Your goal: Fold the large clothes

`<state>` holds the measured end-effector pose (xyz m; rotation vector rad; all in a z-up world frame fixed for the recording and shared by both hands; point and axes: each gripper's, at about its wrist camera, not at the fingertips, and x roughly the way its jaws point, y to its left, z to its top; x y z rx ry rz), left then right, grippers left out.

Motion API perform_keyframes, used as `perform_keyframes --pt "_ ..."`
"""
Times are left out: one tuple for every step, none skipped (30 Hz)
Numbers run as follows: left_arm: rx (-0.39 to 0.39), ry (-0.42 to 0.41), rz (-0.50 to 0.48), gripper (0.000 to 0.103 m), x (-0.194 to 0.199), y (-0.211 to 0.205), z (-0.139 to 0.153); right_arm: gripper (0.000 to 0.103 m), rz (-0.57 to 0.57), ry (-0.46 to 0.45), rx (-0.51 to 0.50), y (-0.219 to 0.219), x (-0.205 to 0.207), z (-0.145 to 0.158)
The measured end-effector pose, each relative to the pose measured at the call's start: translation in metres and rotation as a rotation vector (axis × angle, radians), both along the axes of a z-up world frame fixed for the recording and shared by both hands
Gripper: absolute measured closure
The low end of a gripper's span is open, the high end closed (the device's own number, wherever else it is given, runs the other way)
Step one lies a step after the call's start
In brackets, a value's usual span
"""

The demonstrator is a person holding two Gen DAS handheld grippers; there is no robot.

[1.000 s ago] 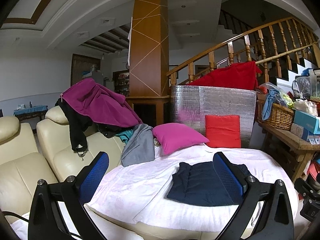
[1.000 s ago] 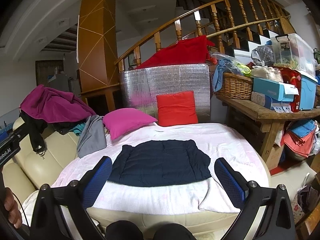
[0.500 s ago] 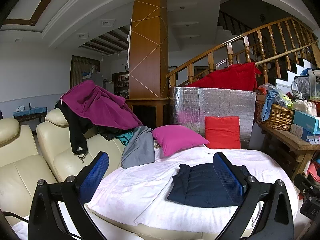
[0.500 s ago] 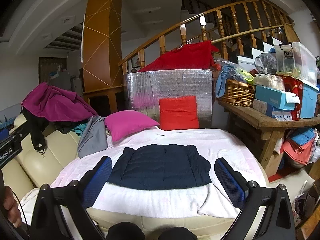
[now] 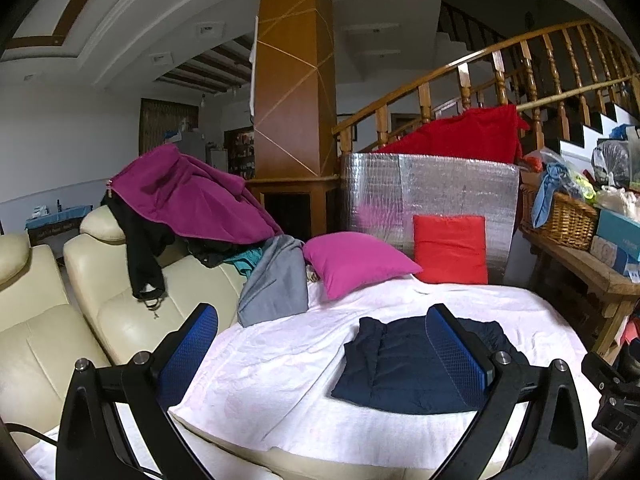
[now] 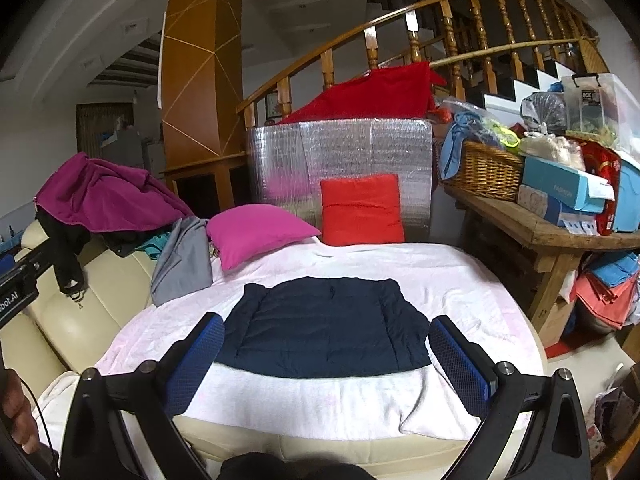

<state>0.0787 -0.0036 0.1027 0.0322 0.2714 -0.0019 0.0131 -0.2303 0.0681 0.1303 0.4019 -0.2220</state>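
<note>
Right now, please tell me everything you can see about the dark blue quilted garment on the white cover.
The navy quilted garment looks padded, with stitched seams forming panels. It is folded into a compact, roughly rectangular shape and lies flat on the white blanket, near the front edge. No sleeves or collar are visible. Its edges are slightly uneven at the upper corners. Nothing rests on it. The right tool and the left tool are both open and apart from it.
</note>
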Motion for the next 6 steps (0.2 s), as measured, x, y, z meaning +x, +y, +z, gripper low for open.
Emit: perform_keyframes --pt "0.003 0.005 -0.004 0.000 0.004 -0.002 -0.002 0.000 -0.001 0.008 0.005 -0.004 0.008 -0.002" --pt "0.005 0.013 -0.015 0.000 0.014 -0.007 -0.005 0.000 -0.003 0.016 0.007 -0.008 0.015 -0.005" --pt "0.004 0.019 -0.031 0.000 0.023 -0.010 -0.008 0.000 -0.005 0.023 0.009 -0.012 0.023 -0.007" --pt "0.000 0.024 -0.044 0.000 0.030 -0.013 -0.011 0.000 -0.007 0.030 0.015 -0.020 0.034 -0.010" --pt "-0.010 0.039 -0.056 0.000 0.044 -0.015 -0.016 0.000 -0.010 0.035 0.019 -0.027 0.043 -0.013" --pt "-0.020 0.063 -0.056 0.000 0.064 -0.016 -0.024 0.000 -0.015 0.036 0.021 -0.034 0.051 -0.015"
